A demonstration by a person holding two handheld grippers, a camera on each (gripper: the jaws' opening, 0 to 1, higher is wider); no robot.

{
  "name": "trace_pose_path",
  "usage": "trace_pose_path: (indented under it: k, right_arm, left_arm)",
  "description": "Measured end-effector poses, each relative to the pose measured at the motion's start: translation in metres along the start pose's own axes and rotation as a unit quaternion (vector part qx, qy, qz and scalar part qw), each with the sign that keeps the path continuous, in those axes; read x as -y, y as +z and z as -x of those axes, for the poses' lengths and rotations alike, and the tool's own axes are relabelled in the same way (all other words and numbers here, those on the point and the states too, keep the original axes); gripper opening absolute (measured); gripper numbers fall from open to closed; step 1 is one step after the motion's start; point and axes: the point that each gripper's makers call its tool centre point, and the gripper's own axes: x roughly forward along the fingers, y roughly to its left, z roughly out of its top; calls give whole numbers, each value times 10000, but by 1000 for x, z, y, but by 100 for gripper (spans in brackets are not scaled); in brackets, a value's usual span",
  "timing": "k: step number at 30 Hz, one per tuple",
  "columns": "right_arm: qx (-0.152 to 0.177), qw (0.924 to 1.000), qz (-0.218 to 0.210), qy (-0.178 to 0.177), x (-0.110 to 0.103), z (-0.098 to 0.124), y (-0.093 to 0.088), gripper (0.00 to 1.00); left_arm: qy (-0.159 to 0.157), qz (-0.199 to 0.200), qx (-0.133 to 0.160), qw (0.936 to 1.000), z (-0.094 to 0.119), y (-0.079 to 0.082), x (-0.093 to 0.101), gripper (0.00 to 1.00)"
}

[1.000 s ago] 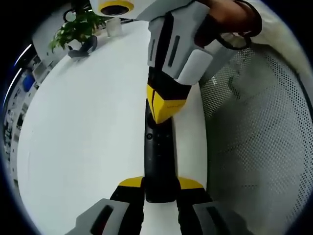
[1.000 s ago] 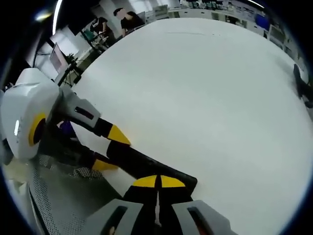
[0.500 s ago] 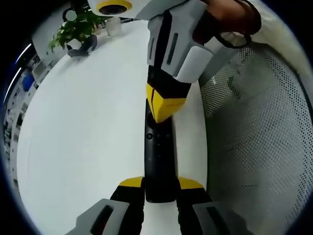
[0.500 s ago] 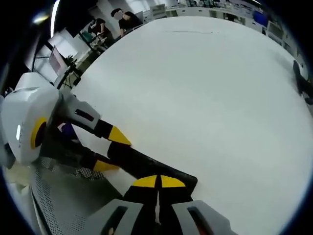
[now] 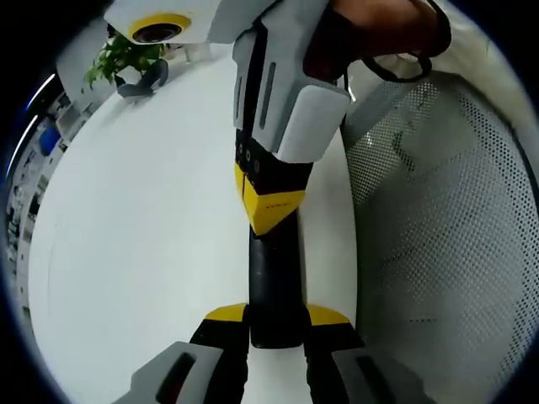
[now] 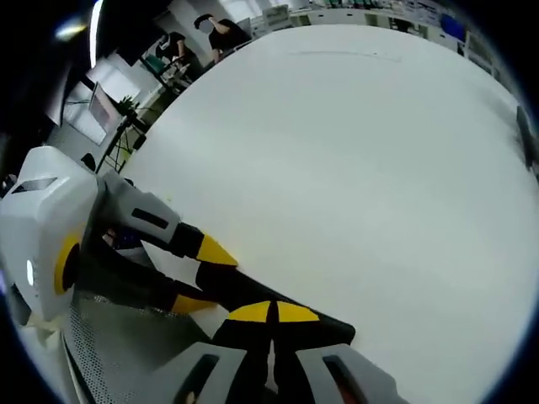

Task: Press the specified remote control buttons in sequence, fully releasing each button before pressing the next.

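Right gripper (image 5: 268, 210), jaws pressed together, has slid further down the remote control (image 5: 274, 295) since a second ago and now covers the small buttons that showed near its tip, so a press looks to be under way rather than released. On the white table (image 5: 143, 219), close beside its near edge next to the perforated chair (image 5: 446, 236), the remote lies pinched at its near end by the left gripper (image 5: 276, 318).

no legible text, labels or numbers
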Motion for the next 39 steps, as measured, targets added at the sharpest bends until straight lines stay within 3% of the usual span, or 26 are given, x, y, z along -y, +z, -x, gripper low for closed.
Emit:
trace_pose_path:
  k: [18,33,39]
  right_arm:
    - [-92,9999,-47,18,-2,-4,3,0]
    - [-480,9985,229,-121,-2,-7,3,0]
    - [-312,9993,179,-48,-1,-5,2,0]
  left_arm:
    - [-37,3,33,10000,0,0,-1,22]
    - [-84,-22,-10,10000,0,0,-1,23]
    - [-63,35,83,9999,1,0,-1,23]
